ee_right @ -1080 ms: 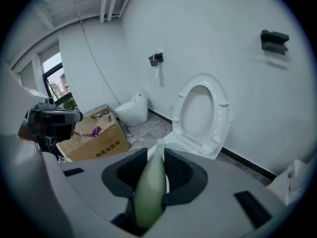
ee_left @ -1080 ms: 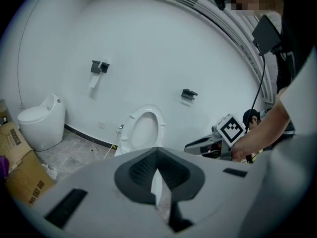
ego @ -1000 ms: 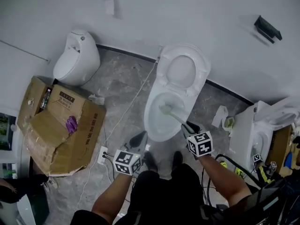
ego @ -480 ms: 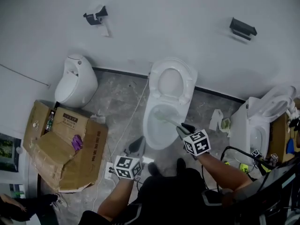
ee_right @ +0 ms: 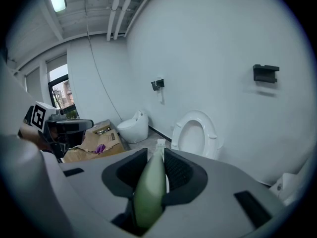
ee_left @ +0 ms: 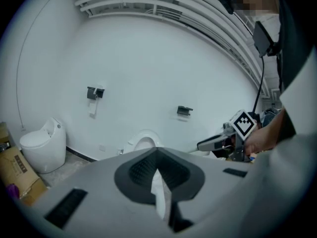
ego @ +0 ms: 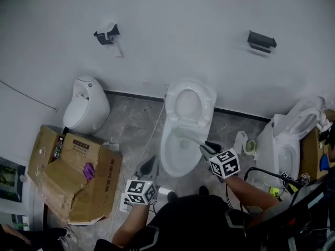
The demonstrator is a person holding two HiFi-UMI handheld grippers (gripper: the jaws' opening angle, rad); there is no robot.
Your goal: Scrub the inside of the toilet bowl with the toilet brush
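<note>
Toilet brush (ego: 191, 139) slants down into the toilet bowl (ego: 168, 161), head end inside the basin. Right gripper (ego: 208, 149) jaws are clamped on its green handle by the bowl's right rim. Left gripper (ego: 148, 167) jaws are pressed together, empty, over the floor (ego: 131, 124) beside the bowl.

The right gripper (ego: 208, 149) grips the toilet brush (ego: 191, 139) by its handle, with the brush head down inside the bowl of the white toilet (ego: 166, 151), whose seat stands raised against the wall. The left gripper (ego: 148, 169) hangs over the grey floor (ego: 131, 129) just left of the bowl. Further left lies a torn cardboard box (ego: 73, 179).
</note>
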